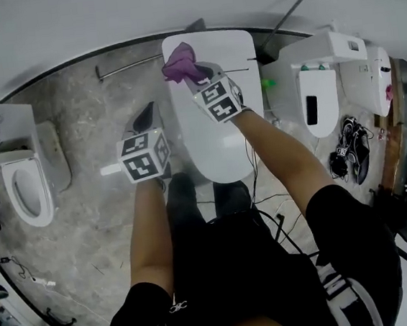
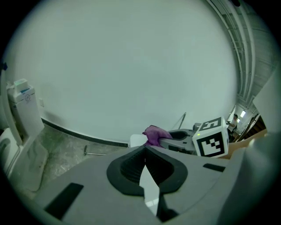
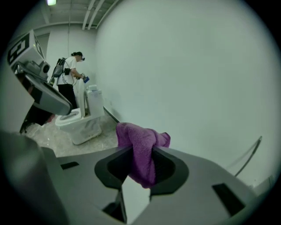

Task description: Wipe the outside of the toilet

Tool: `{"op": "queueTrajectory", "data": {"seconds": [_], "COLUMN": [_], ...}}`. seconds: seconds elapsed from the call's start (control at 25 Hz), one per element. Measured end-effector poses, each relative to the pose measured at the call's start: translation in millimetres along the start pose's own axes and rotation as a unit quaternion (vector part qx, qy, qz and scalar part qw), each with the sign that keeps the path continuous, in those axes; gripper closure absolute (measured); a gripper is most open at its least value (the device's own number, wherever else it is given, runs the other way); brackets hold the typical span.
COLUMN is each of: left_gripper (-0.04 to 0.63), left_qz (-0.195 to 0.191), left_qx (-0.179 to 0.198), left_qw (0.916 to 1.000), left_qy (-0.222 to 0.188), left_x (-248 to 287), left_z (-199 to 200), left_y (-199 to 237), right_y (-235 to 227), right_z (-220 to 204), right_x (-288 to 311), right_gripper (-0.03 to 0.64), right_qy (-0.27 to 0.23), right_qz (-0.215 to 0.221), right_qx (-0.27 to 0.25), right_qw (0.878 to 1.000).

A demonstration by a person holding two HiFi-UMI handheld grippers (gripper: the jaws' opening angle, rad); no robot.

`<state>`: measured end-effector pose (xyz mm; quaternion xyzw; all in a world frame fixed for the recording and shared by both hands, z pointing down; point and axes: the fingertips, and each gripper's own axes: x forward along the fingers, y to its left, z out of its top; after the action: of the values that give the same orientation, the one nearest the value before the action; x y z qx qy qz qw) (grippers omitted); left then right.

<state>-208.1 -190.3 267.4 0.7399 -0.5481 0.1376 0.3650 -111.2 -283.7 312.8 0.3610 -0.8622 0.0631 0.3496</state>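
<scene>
The white toilet (image 1: 217, 121) stands in front of me with its lid down, its back against the wall. My right gripper (image 1: 195, 71) hovers over the rear of the toilet, shut on a purple cloth (image 1: 180, 61). In the right gripper view the cloth (image 3: 139, 147) bunches up between the jaws of the right gripper (image 3: 140, 169) and hangs down through them. My left gripper (image 1: 147, 117) is held beside the toilet's left flank, above the floor. In the left gripper view the left gripper (image 2: 145, 156) has its jaws together with nothing in them, and the cloth (image 2: 154, 134) shows beyond.
A second toilet (image 1: 29, 188) sits on the floor at the left, and more white toilets (image 1: 319, 88) stand at the right. A metal bar (image 1: 125, 67) lies by the wall. Black shoes (image 1: 350, 150) and cables (image 1: 265, 203) lie at right. A person (image 3: 70, 74) stands far off.
</scene>
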Motion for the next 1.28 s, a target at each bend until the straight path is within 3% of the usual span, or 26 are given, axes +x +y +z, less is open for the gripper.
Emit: {"op": "queueTrajectory", "data": {"seconds": [0.28,0.52,0.68,1.28], "left_gripper": [0.587,0.587,0.587,0.587], "left_qz": [0.017,0.011,0.005,0.008], "left_qx": [-0.017,-0.015,-0.017,0.000], "left_qw": [0.9996,0.9990,0.9989,0.9979], "left_qy": [0.015,0.039,0.043,0.065], "left_x": [41,74,91,115], "left_z": [-26,-60,-69,-91], "left_y": [44,59,58,35], "right_y": [-27,-31,-39,-69], "right_z": [-42,-65,-89,-106], "right_x": [113,174,200,200], "right_gripper": [0.508,0.508,0.509,0.509], "right_qy": [0.049,0.073,0.104,0.085], "right_qz": [0.026,0.044,0.037,0.035], "right_qx": [-0.089,-0.138,-0.138,-0.136], "right_qw": [0.994,0.987,0.984,0.986]}}
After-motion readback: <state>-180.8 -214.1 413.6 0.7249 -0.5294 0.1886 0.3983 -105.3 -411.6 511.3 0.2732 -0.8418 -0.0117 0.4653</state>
